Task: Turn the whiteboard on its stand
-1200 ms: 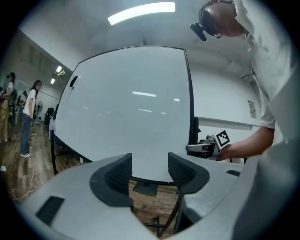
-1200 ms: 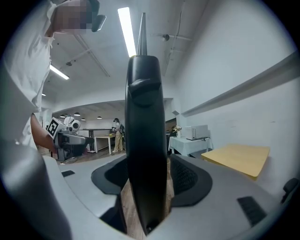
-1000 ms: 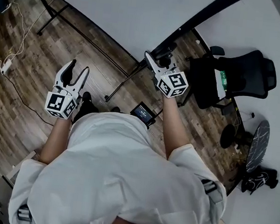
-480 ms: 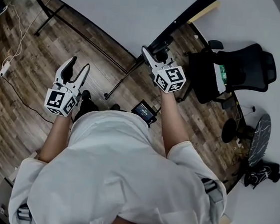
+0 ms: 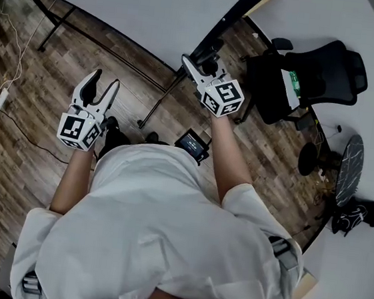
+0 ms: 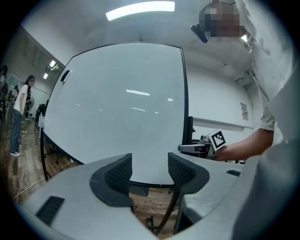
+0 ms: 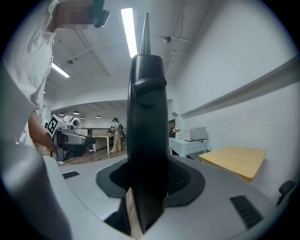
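The whiteboard [image 5: 143,6] is a big white panel in a black frame, standing on a black wheeled stand [image 5: 158,105]. In the left gripper view the whiteboard [image 6: 122,108] fills the middle. My right gripper [image 5: 188,66] is at the board's right side edge, and in its own view the black frame [image 7: 147,117] runs upright between the jaws, with the right gripper [image 7: 150,180] shut on it. My left gripper [image 5: 104,84] hangs open in front of the board, apart from it, with the left gripper [image 6: 150,168] holding nothing.
A black office chair [image 5: 316,80] stands right of the board. A small device with a lit screen [image 5: 193,144] lies on the wood floor by my feet. Cables [image 5: 6,91] trail at the left. A wooden tabletop [image 7: 236,159] and distant people [image 6: 21,112] are around.
My right gripper has moved left and away from me along with the board's edge, and the frame now lies further left in the head view. The left gripper has hardly shifted.
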`<state>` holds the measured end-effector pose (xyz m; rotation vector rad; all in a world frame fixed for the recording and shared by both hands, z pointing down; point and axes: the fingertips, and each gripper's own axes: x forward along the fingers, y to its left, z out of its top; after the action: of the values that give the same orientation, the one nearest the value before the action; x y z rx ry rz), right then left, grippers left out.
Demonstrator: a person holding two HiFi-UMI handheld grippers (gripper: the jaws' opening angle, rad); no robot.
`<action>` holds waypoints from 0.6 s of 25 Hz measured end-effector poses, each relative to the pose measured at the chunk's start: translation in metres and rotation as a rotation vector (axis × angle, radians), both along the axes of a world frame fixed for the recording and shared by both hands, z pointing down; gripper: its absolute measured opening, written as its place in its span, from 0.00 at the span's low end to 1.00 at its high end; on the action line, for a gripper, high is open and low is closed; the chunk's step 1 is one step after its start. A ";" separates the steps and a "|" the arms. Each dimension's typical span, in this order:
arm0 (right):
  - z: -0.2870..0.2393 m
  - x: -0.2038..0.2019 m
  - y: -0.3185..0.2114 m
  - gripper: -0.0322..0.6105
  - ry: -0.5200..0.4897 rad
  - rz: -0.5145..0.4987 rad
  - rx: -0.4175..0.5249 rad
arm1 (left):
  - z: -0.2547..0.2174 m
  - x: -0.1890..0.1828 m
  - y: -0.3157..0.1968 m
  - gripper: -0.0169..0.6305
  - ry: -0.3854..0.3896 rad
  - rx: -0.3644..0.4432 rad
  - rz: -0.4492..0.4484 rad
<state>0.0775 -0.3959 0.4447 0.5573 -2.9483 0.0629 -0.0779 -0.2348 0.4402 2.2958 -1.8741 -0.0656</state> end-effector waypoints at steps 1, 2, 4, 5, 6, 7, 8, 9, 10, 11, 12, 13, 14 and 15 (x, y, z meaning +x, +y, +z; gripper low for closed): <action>0.000 0.001 0.000 0.31 0.001 0.001 0.001 | 0.000 0.003 -0.001 0.37 0.001 0.001 0.006; 0.000 0.002 0.001 0.31 0.001 0.003 0.001 | -0.001 0.006 -0.002 0.37 0.003 0.002 0.012; 0.000 0.005 0.001 0.31 -0.001 0.008 0.000 | -0.002 0.012 -0.004 0.37 0.005 0.004 0.026; -0.001 0.007 0.001 0.31 -0.002 0.011 0.000 | -0.003 0.015 -0.005 0.37 0.005 0.005 0.034; -0.001 0.009 0.000 0.31 -0.003 0.013 0.001 | -0.003 0.018 -0.006 0.37 0.004 0.007 0.041; -0.001 0.010 0.000 0.31 -0.003 0.015 0.001 | -0.003 0.020 -0.006 0.37 0.004 0.008 0.047; -0.001 0.011 0.000 0.31 -0.003 0.016 0.001 | -0.003 0.022 -0.006 0.37 0.003 0.008 0.052; 0.000 0.012 0.001 0.31 -0.002 0.017 0.000 | -0.003 0.024 -0.005 0.37 0.004 0.007 0.057; 0.000 0.013 0.002 0.31 -0.001 0.018 -0.001 | -0.002 0.026 -0.003 0.37 0.004 0.006 0.060; 0.000 0.015 0.004 0.31 0.000 0.018 -0.001 | -0.002 0.028 -0.002 0.37 0.005 0.005 0.064; 0.000 0.016 0.005 0.31 0.000 0.019 -0.001 | -0.002 0.030 0.000 0.37 0.006 0.004 0.068; 0.000 0.018 0.007 0.31 0.001 0.020 -0.001 | -0.003 0.032 0.001 0.37 0.006 0.004 0.072; 0.000 0.020 0.007 0.31 0.001 0.022 -0.002 | -0.003 0.033 0.001 0.37 0.006 0.004 0.077; 0.000 0.021 0.008 0.31 0.000 0.025 -0.002 | -0.004 0.035 0.001 0.37 0.006 0.004 0.083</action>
<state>0.0985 -0.3883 0.4449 0.5944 -2.9406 0.0691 -0.0432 -0.2337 0.4365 2.3696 -1.7753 -0.0652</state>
